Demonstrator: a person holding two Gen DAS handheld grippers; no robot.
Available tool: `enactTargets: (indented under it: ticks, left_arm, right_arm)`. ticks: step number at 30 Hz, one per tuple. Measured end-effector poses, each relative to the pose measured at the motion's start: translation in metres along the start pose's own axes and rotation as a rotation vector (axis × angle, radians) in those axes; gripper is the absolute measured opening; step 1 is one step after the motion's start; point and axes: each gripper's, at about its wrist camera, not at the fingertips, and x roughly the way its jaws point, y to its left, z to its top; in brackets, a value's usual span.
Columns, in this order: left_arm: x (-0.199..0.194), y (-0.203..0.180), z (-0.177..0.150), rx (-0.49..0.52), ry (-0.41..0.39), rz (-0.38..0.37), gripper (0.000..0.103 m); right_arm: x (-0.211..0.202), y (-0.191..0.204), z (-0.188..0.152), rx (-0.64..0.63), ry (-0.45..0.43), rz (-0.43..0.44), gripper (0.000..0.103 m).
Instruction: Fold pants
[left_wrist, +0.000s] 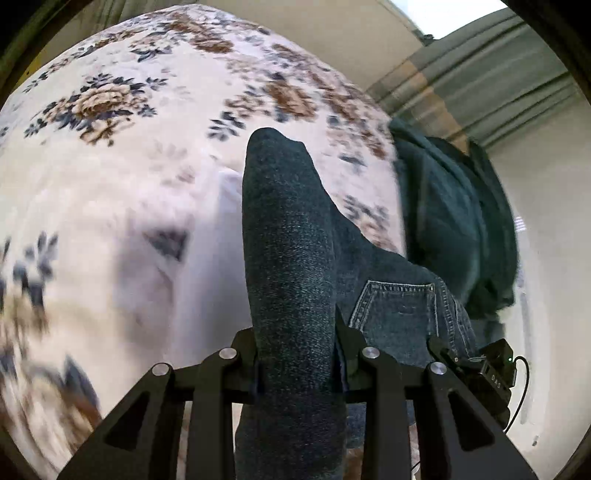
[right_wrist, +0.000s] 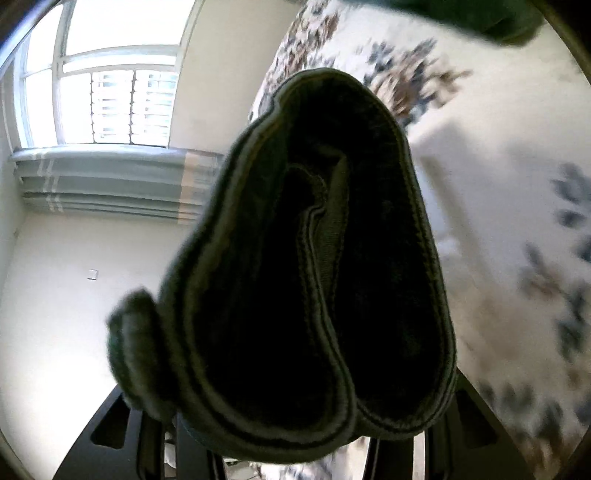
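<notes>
Heavy, limp denim pants (left_wrist: 291, 258), lifted over the floral bedspread (left_wrist: 110, 184). Your left gripper (left_wrist: 295, 354) pinches a bunched fold; your right gripper (right_wrist: 295, 435) clamps the thick stitched hem. Grip seams; they resist slipping.

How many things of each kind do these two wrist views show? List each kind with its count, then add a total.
Jeans: 1
Grippers: 2, the left gripper and the right gripper
Floral bedspread: 1
Window: 1
Striped curtain: 1
Total: 6
</notes>
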Motion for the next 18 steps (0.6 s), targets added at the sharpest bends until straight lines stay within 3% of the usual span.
enactTargets:
  ticks: [3,6,12,13,18]
  left_arm:
    - [0.023,0.033,0.017,0.004,0.013,0.02,0.026]
    - [0.041,0.053,0.019,0.011,0.03,0.025,0.026]
    - [0.038,0.053,0.015,0.019,0.065,0.042,0.035]
    - [0.035,0.051,0.013,0.012,0.064,0.061,0.037]
    - [0.016,0.034,0.007,0.014,0.045,0.194,0.039]
  right_arm:
    - [0.047,-0.017,0.009,0.011,0.012,-0.02,0.044]
    - [0.057,-0.027,0.009,0.006,0.007,-0.027,0.044]
    - [0.03,-0.041,0.013,-0.001,0.047,-0.159,0.066]
    - [0.02,-0.043,0.032,-0.003,0.041,-0.182,0.066]
    - [-0.017,-0.028,0.035,-0.028,0.017,-0.295,0.068]
